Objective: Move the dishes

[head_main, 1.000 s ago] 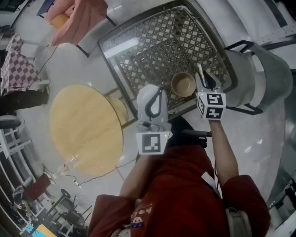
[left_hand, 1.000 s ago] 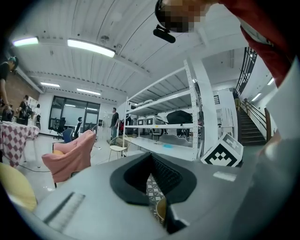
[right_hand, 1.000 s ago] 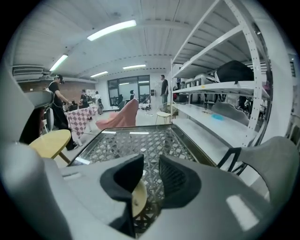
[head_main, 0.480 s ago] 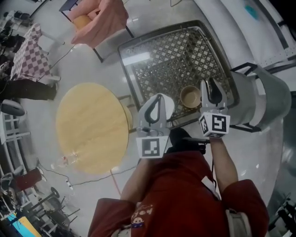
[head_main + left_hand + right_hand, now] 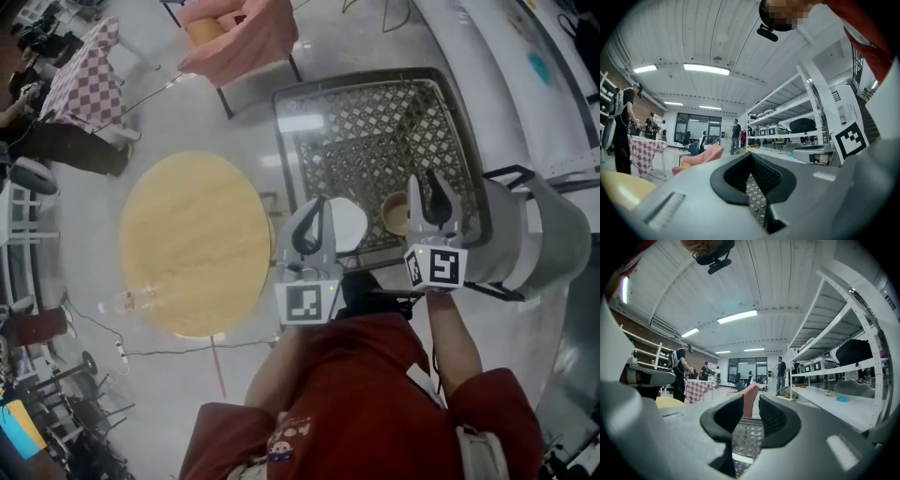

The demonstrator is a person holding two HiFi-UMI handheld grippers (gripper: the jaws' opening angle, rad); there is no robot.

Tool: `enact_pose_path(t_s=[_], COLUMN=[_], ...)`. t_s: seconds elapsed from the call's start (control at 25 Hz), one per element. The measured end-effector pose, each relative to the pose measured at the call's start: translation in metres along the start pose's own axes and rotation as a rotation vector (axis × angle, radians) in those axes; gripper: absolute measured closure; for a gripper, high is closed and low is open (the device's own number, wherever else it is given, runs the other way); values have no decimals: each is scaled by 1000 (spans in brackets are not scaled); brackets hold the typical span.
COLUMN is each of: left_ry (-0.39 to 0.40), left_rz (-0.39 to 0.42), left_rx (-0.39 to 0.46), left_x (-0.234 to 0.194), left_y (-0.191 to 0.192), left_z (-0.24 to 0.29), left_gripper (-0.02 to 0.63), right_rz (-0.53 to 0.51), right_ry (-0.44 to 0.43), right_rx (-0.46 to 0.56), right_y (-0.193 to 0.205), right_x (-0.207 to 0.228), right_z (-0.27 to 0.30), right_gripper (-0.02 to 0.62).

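A white plate point(image 5: 351, 225) and a tan bowl point(image 5: 396, 214) sit side by side near the front edge of a glass-topped lattice table point(image 5: 375, 122). In the head view my left gripper point(image 5: 321, 204) hangs in front of the plate's left part and hides it. Its jaws are shut with nothing between them point(image 5: 751, 160). My right gripper point(image 5: 426, 185) stands just right of the bowl. Its jaws are apart, and only the lattice table point(image 5: 745, 439) and a far pink chair show through the gap point(image 5: 751, 401). Both grippers point level.
A round wooden table point(image 5: 192, 244) stands to the left. A pink chair point(image 5: 244, 33) is behind it and a checkered table point(image 5: 80, 80) at far left. A grey chair point(image 5: 544, 234) stands close on the right. Shelving and people show in the gripper views.
Both grippers have risen and drawn back from the lattice table. The right gripper, earlier at the bowl's right rim, now stands clear of it. Plate and bowl stay on the table.
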State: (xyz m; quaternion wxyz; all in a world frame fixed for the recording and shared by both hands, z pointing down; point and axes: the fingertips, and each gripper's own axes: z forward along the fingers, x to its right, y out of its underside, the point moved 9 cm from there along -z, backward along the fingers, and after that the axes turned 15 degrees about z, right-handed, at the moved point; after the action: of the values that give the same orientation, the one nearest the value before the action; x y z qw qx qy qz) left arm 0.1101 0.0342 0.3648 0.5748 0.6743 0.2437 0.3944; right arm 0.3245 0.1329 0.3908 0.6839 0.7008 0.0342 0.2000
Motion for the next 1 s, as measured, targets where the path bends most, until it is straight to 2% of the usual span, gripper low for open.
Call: enact_pose_path(t_s=[0.32, 0.48, 0.84, 1.0], left_ry=[-148, -235, -433, -515], left_rz=[8, 31, 19, 59], left_rx=[-34, -44, -96, -111], left_x=[-50, -89, -147, -174], left_y=[4, 4, 17, 19], left_z=[-43, -79, -152, -185], left_gripper=[598, 598, 598, 598], right_rz=[22, 28, 12, 20], right_ry=[-132, -234, -466, -559], right_rx=[12, -10, -55, -70], right_y=[-2, 2, 15, 20], right_x=[-65, -121, -228, -274], right_z=[25, 37, 48, 51], right_gripper=[505, 505, 505, 505])
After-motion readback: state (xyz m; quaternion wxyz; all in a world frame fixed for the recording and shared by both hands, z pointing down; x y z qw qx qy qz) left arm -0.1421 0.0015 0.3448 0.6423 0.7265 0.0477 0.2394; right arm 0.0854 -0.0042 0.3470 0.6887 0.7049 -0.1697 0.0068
